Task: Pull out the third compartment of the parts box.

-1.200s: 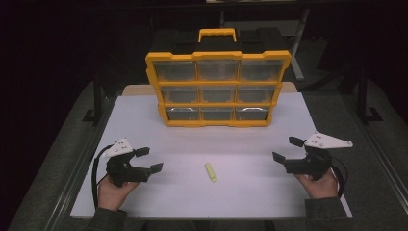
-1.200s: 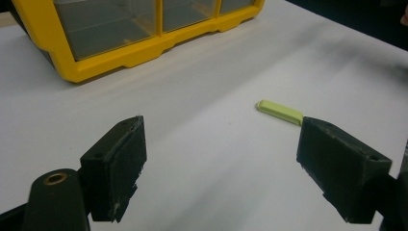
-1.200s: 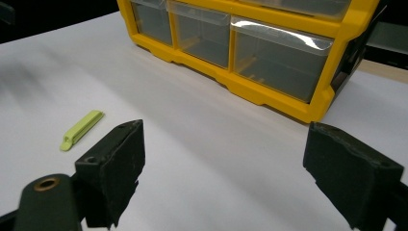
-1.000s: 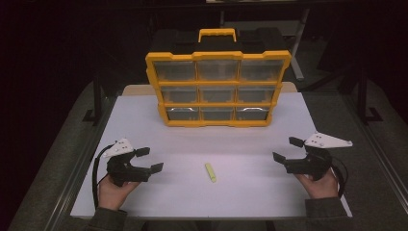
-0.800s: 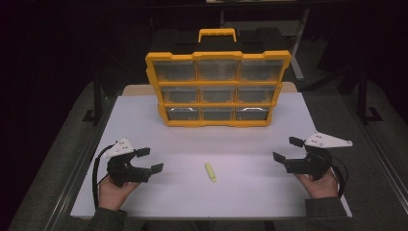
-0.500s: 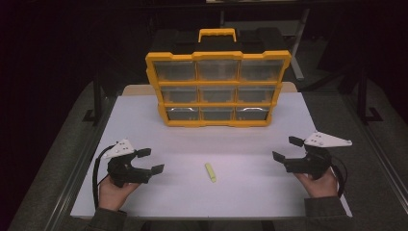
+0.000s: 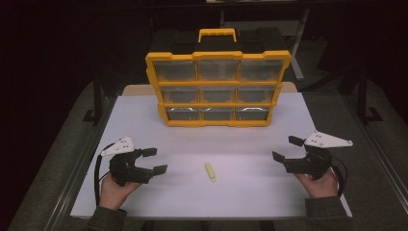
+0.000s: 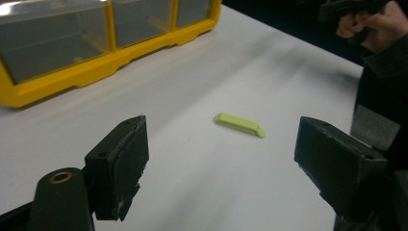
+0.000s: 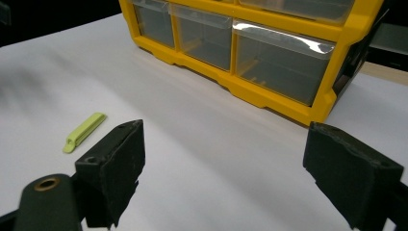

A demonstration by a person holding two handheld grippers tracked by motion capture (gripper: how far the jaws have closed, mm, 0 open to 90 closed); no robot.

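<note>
A: High view first. What has changed over the last second?

B: Almost nothing. The left gripper point(image 7: 155, 160) and the right gripper point(image 7: 285, 149) sit where they sat, near the counter's point(image 7: 144, 120) front corners, each with its jaws wide apart and empty. I judge that no reach has begun. The green clip point(image 7: 210, 172) lies flat between them, nearer the front edge than the back, touching neither.

A: What else is on the counter?

B: A yellow drawer organizer point(image 7: 218, 89) stands upright toward the back edge, all its clear drawers closed, well apart from the clip.

A: Left gripper view?

B: The clip point(image 8: 239, 124) lies ahead between the spread jaws, on bare white surface. The other hand point(image 8: 368, 21) shows far off at the top corner.

A: Right gripper view?

B: The clip point(image 9: 84, 131) lies off past one jaw, not between the two; the organizer point(image 9: 269, 91) stands ahead. Nothing blocks either approach, though the left looks better lined up.
</note>
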